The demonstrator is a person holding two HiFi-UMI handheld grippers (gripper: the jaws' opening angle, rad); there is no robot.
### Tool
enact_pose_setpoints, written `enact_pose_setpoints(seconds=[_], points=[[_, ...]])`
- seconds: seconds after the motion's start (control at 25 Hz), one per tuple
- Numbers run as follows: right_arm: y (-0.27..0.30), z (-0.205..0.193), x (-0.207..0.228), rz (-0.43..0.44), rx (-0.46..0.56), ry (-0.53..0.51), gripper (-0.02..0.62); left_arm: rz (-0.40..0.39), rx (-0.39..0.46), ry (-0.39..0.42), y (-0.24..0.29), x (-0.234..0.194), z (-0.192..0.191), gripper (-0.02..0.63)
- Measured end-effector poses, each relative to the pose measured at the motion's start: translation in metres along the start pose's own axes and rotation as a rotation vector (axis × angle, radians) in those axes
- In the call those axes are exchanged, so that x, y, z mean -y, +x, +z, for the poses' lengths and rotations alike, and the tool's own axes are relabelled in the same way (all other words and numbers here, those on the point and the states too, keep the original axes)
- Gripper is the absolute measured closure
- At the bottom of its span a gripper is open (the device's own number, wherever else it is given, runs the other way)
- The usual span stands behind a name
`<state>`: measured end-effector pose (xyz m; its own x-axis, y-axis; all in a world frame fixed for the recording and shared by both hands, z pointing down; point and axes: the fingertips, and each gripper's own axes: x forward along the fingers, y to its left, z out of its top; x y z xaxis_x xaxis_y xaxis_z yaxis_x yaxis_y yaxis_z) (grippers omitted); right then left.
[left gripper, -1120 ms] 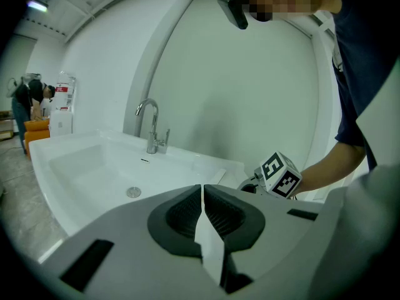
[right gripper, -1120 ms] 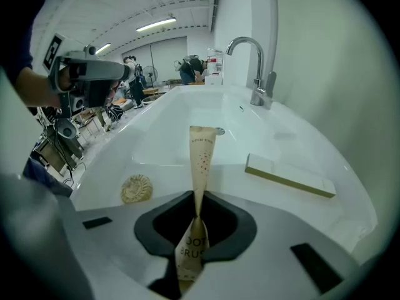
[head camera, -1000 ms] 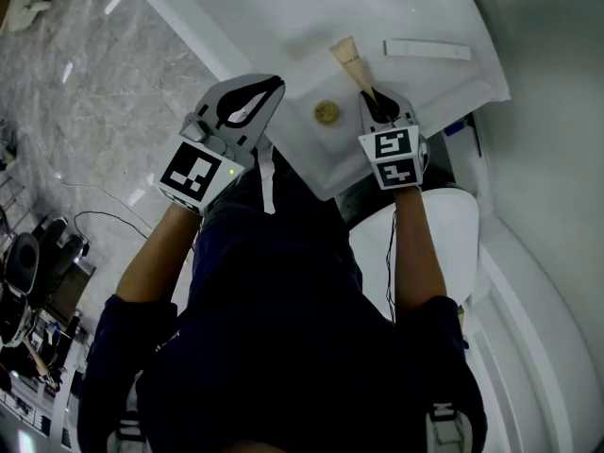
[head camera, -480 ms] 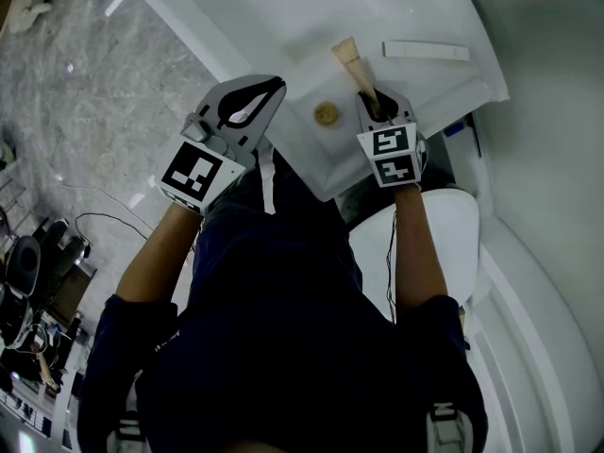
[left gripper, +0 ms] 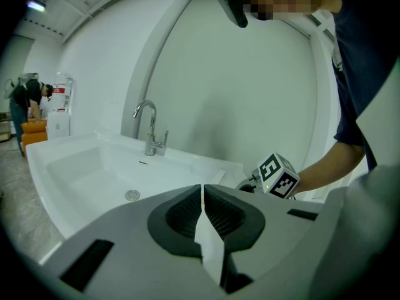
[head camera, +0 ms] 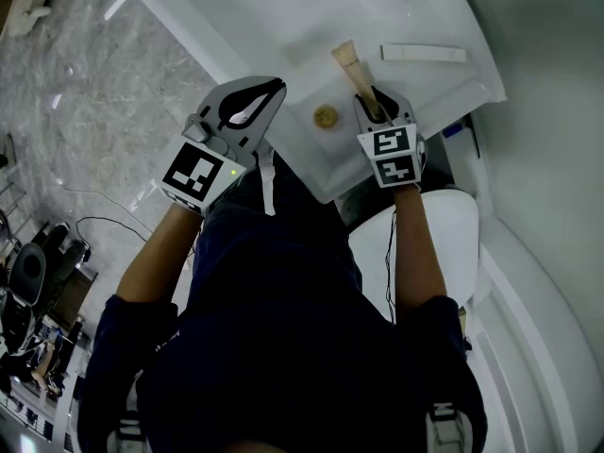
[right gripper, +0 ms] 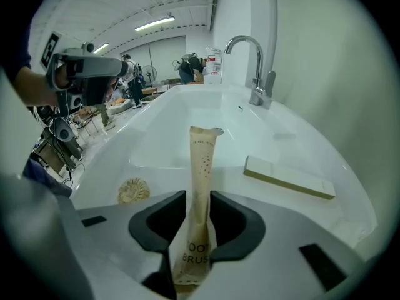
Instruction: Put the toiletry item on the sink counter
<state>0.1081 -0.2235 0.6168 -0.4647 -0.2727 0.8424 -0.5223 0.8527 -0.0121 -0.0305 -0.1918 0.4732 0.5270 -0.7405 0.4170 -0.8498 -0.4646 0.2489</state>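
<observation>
A tan paper toothbrush packet [head camera: 347, 62] [right gripper: 201, 161] lies on the white sink counter [head camera: 462, 85] at the basin's rim, its far end over the basin. My right gripper [head camera: 376, 102] [right gripper: 198, 200] sits around its near end, jaws opening, with the packet lying between them. My left gripper [head camera: 251, 102] [left gripper: 203, 195] hovers at the basin's left edge, shut on a thin white strip [left gripper: 209, 245]. The right gripper's marker cube [left gripper: 277, 175] shows in the left gripper view.
A flat white bar [head camera: 423, 53] [right gripper: 287, 177] lies on the counter right of the packet. A brass drain [head camera: 327, 115] [right gripper: 132, 190] sits in the basin and a chrome faucet [right gripper: 253, 67] [left gripper: 149, 127] at its far end. A white toilet [head camera: 448, 229] stands below the counter.
The right gripper's jaws have spread apart around the packet. Both grippers and the packet stay in nearly the same place.
</observation>
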Motion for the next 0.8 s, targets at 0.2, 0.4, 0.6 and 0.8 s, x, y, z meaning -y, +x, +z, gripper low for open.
enact_pose_setpoints(seconds=[0.2,0.4,0.6,0.8], points=[[-0.004,0.001,0.000,-0.001,0.007,0.025,0.462,-0.004,0.003,0.009,-0.002,0.000,0.003,0.569],[-0.011,0.005,0.003,-0.011,0.025,0.057,0.448,-0.021,0.005,0.031,-0.004,0.002,0.004,0.569],[-0.020,0.012,0.005,-0.032,0.046,0.065,0.442,-0.025,0.015,0.037,-0.006,0.004,0.012,0.569],[-0.028,0.014,0.004,-0.048,0.061,0.089,0.442,-0.038,0.009,0.065,-0.008,0.007,0.015,0.569]])
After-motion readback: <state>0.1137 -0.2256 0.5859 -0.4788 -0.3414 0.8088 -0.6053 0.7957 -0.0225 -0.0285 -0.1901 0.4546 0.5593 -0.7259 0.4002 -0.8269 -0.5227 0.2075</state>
